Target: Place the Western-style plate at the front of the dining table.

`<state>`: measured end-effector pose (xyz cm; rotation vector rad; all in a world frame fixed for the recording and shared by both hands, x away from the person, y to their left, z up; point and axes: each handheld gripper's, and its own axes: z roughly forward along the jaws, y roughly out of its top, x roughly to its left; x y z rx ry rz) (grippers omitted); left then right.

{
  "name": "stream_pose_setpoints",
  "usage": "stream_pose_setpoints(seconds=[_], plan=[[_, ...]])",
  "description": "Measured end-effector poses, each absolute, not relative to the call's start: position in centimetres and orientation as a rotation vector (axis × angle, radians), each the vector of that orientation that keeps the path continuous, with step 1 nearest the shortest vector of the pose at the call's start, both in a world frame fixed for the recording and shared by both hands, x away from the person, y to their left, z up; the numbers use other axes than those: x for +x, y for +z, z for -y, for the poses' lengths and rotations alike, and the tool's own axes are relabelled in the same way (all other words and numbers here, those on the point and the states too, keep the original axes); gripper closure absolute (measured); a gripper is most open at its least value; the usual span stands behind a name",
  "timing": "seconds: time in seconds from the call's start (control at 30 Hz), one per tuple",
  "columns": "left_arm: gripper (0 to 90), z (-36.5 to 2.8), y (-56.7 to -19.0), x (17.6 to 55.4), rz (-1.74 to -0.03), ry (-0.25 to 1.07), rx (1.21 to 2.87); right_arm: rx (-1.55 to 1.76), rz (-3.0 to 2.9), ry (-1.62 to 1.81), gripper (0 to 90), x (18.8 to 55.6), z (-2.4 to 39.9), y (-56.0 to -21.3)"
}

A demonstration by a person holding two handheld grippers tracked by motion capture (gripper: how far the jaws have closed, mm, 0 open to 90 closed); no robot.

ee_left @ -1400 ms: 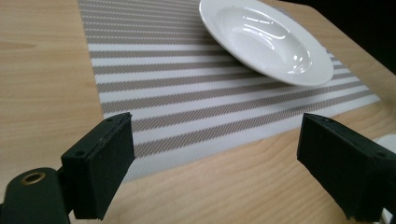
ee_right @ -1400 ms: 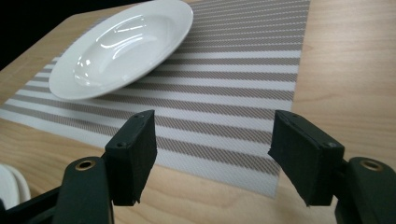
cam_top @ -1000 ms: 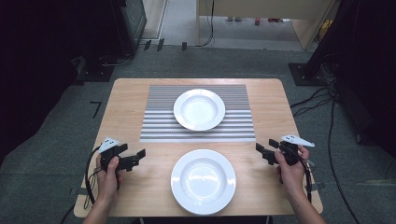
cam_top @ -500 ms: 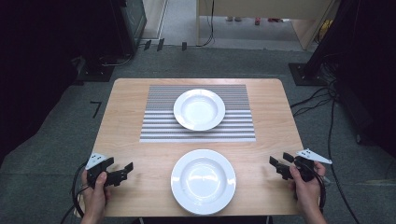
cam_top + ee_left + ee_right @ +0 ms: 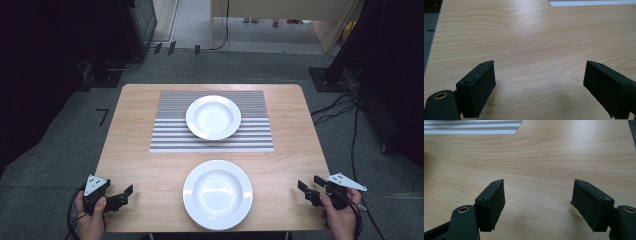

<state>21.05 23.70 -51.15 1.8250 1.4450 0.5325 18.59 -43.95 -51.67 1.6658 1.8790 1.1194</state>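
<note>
High view is showing me holding both tools at the near corners of the table: my left gripper at about 8 o'clock from the near plate, my right gripper at about 4 o'clock from it. Both are hanging released with nothing between the jaws; the right one's jaws have just been opening a little further. In the left gripper view my left fingers are standing wide over bare wood, and in the right gripper view my right fingers are doing the same.

I am judging that the near plate, sitting at the table's near edge between my hands, is the thing to deal with. To take it well, I am planning to come in low and level at its rim, one pad under the lip and one above, closing gently so the smooth white rim is not slipping or tipping.

Counting outward: two grippers, then the near plate, then at 12 o'clock the striped mat carrying the far plate. Two plates, one mat.
</note>
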Motion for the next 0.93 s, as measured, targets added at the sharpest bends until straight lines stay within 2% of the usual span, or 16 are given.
stream_pose_setpoints(seconds=[0.03,0.17,0.47,0.53,0.57,0.93], plan=[[10.7,-24.2,-51.1,20.7,-1.462,0.572,1.834,1.669,-1.893,1.102,26.1,18.1,44.1,-51.8],[10.7,-25.0,-51.3,20.3,-1.484,0.575,1.818,1.670,-1.917,1.048,25.4,17.4,44.3,-52.3],[9.8,-23.8,-52.0,20.6,-1.458,0.640,1.919,1.630,-1.910,0.965,24.2,17.3,43.6,-52.4],[9.3,-23.8,-51.9,20.7,-1.463,0.637,1.922,1.585,-1.926,0.933,16.1,17.3,43.1,-52.7],[9.2,-23.8,-51.9,20.7,-1.464,0.637,1.922,1.583,-1.936,0.884,7.5,17.3,42.6,-52.8],[9.2,-23.8,-52.0,20.7,-1.463,0.638,1.920,1.587,-1.937,0.879,6.5,17.4,42.5,-52.8]])
